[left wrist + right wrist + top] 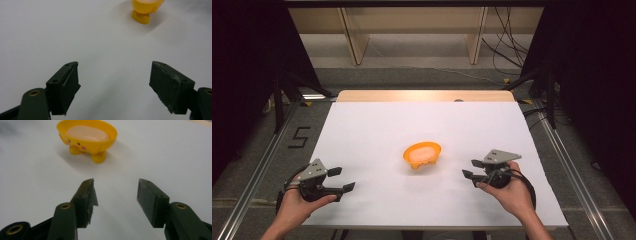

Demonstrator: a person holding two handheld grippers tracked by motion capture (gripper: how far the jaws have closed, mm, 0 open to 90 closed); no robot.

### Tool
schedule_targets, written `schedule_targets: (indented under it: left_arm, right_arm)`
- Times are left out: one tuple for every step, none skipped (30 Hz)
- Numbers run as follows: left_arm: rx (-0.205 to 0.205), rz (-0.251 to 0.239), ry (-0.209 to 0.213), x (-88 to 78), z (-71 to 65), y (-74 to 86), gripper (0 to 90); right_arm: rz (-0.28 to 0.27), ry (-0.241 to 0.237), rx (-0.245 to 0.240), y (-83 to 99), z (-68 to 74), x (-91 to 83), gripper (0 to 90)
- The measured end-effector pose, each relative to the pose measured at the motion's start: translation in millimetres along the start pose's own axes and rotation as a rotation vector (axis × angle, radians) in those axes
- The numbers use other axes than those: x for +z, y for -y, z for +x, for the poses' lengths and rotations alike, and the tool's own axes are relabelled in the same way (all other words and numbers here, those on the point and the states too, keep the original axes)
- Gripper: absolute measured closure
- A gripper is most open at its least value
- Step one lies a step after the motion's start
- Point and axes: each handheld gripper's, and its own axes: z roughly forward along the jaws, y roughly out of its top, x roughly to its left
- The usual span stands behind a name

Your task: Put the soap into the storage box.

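A small yellow bowl (422, 154) with stubby feet and a painted chick face stands near the middle of the white table top (377, 125). Something pale and oval lies inside it. My left gripper (343, 179) is held at the near left, open, nothing between its jaws. In the left gripper view the gripper (115, 65) points over bare white surface, with the bowl (146, 7) far ahead at the top edge. My right gripper (469, 168) sits to the right of the bowl, pointing toward it. In the right gripper view its jaws (116, 182) stand apart with nothing between them, a short way from the bowl (87, 135).
A wooden strip (424, 95) borders the table's far edge. Metal rails (257, 170) run along both sides, a "5" mark (298, 137) lies on the floor at left, and cables (507, 50) trail at the back right.
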Motion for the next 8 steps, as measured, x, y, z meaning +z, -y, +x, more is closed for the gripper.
schedule_targets:
  left_arm:
    - [-0.015,0.002,0.0,0.2,-1.1,0.3,22.7]
    - [-0.005,0.0,0.001,0.4,-0.6,-0.1,22.7]
    - [-0.002,0.0,0.001,0.4,-0.4,-0.2,22.7]
    - [-0.003,0.0,0.0,0.5,-0.3,-0.2,22.7]
    - [-0.005,0.0,0.0,0.5,-0.2,-0.1,22.6]
    - [0.009,0.011,-0.001,-0.2,1.1,-0.5,22.6]
    - [-0.002,-0.001,0.0,0.5,0.3,-0.1,22.5]
    - [-0.003,-0.003,0.0,0.5,0.2,0.0,22.4]
  right_arm:
    - [0.008,-0.006,0.005,4.5,-1.2,-2.9,48.3]
    - [0.002,0.003,0.034,8.3,-0.3,-6.3,47.8]
    - [0.001,-0.003,0.056,11.0,-1.3,-9.7,46.6]
    - [0.003,-0.004,0.081,12.5,-0.3,-11.0,46.2]
    - [-0.013,0.011,0.062,14.0,-2.2,-11.6,45.7]
    - [-0.009,0.01,0.086,15.4,-0.3,-11.6,45.3]
    - [0.001,0.01,0.082,15.8,-0.6,-11.4,45.3]
    - [0.007,0.011,0.079,16.2,-0.4,-10.7,45.7]
